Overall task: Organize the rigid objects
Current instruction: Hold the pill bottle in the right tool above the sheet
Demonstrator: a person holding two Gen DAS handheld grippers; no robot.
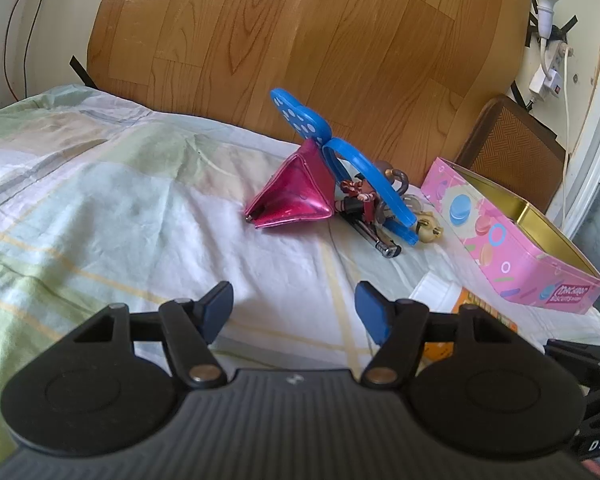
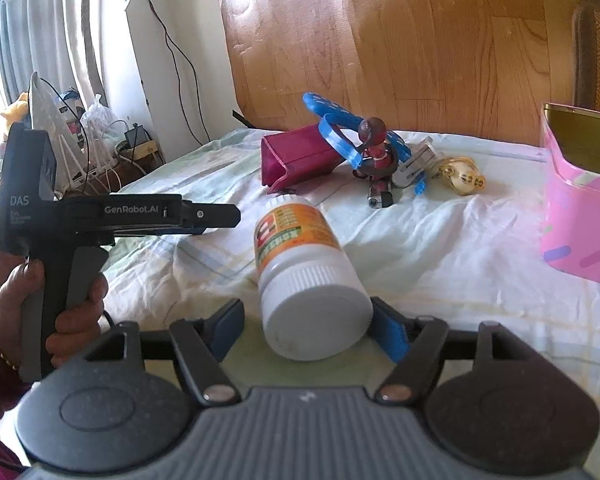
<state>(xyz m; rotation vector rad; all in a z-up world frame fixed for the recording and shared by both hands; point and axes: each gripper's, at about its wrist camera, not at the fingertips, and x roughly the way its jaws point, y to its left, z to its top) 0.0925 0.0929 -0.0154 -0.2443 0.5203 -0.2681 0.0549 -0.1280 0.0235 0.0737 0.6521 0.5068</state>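
A white pill bottle [image 2: 304,276] with an orange label lies on its side on the bed, its cap toward me. My right gripper [image 2: 312,332] is open around the cap; the right pad looks close to it, the left pad is apart. My left gripper [image 1: 294,312] is open and empty above the sheet; it also shows in the right wrist view [image 2: 204,216]. Further back lie a magenta pouch [image 1: 296,192], a blue flat plastic piece [image 1: 320,136], a small figurine [image 1: 360,198], a lighter [image 1: 380,242] and a gold charm [image 1: 430,230]. An open pink tin [image 1: 516,236] stands at the right.
The bed is covered by a pale checked sheet [image 1: 120,200]. A wood-patterned board [image 1: 300,32] stands behind it. A chair back [image 1: 512,152] is behind the tin. An iron and cables [image 2: 60,128] sit left of the bed.
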